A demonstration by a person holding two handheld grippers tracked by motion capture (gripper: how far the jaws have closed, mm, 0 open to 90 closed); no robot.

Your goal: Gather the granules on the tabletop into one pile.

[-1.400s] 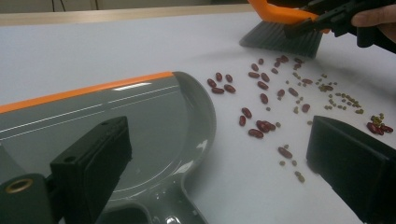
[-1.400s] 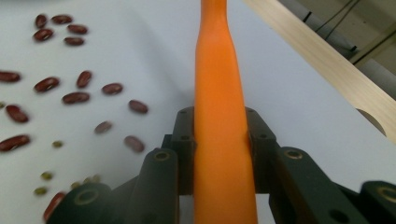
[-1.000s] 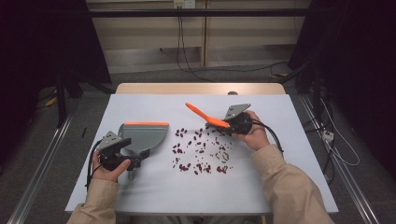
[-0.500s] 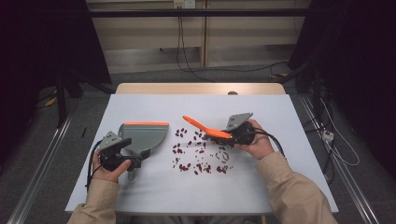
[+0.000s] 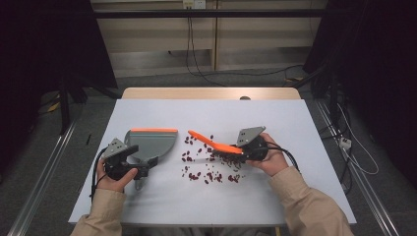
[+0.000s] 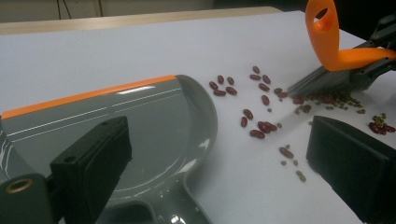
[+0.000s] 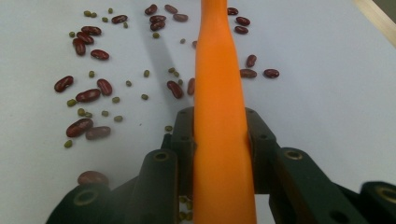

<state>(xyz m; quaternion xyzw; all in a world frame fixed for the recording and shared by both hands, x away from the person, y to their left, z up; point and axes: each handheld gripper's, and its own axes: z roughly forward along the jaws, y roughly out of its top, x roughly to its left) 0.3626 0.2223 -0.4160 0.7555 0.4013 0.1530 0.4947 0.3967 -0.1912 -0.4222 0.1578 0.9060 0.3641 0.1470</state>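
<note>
White table (image 5: 305,187) fills my high view, with dark floor and cables around it. On its left part lies my grey dustpan (image 5: 152,142) with the orange lip, its mouth toward the spill. My left gripper (image 5: 129,164) sits at the dustpan's handle; from its own view the black jaws stand apart on either side of the handle, and I cannot tell whether they press on it. My right gripper (image 7: 219,154) has its jaws clenched on the orange brush (image 5: 216,144), whose grey bristles touch the table amid the spill. Red beans (image 5: 209,174) and small green ones (image 7: 116,100) lie scattered between dustpan and brush.
</note>
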